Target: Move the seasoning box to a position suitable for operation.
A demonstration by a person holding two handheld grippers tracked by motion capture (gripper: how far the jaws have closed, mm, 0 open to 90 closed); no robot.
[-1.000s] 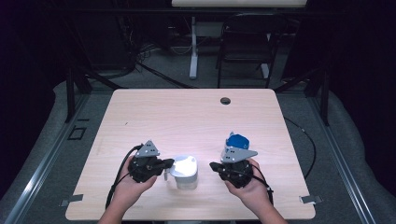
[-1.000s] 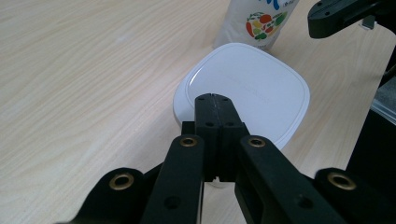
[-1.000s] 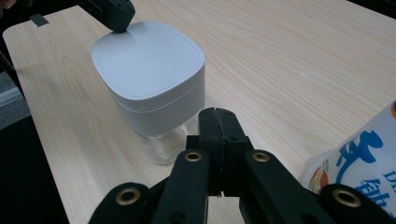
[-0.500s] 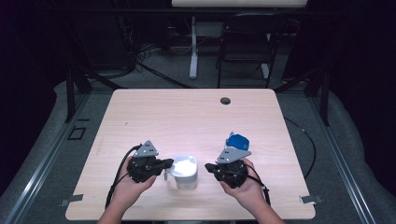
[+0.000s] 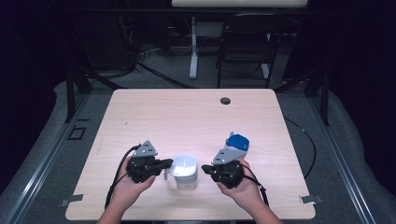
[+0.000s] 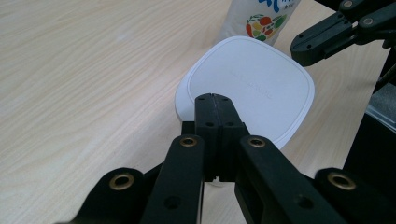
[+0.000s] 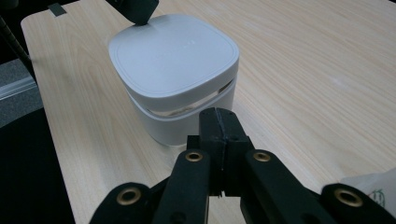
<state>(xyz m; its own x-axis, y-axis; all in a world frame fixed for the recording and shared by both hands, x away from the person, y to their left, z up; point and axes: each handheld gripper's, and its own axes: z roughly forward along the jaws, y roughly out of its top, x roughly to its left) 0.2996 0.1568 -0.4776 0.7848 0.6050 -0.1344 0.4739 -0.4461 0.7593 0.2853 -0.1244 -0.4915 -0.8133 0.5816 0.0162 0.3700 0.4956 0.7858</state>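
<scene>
The white lidded container (image 5: 185,171) stands upright on the near middle of the wooden table (image 5: 187,116), between the two hand-held grippers. Its rounded-square lid (image 7: 173,58) sits on the base with a thin gap showing under its rim on the side facing the right gripper. The left gripper (image 5: 167,164) lies to the container's left, jaws clenched together on nothing, its tip over the lid's near-left edge; whether it touches the lid cannot be told. The right gripper (image 5: 205,168) lies just to the container's right, jaws likewise pressed together and empty, its tip a little short of the container's wall. A blue-capped pouch with a printed label (image 5: 237,142) stands behind the right gripper, farther right.

Judgement: the step in hand appears to be the approach to the container, with no grasp made yet. The next move calls for at least one gripper to part its jaws before it can take hold of lid or body, while the other steadies the base.
</scene>
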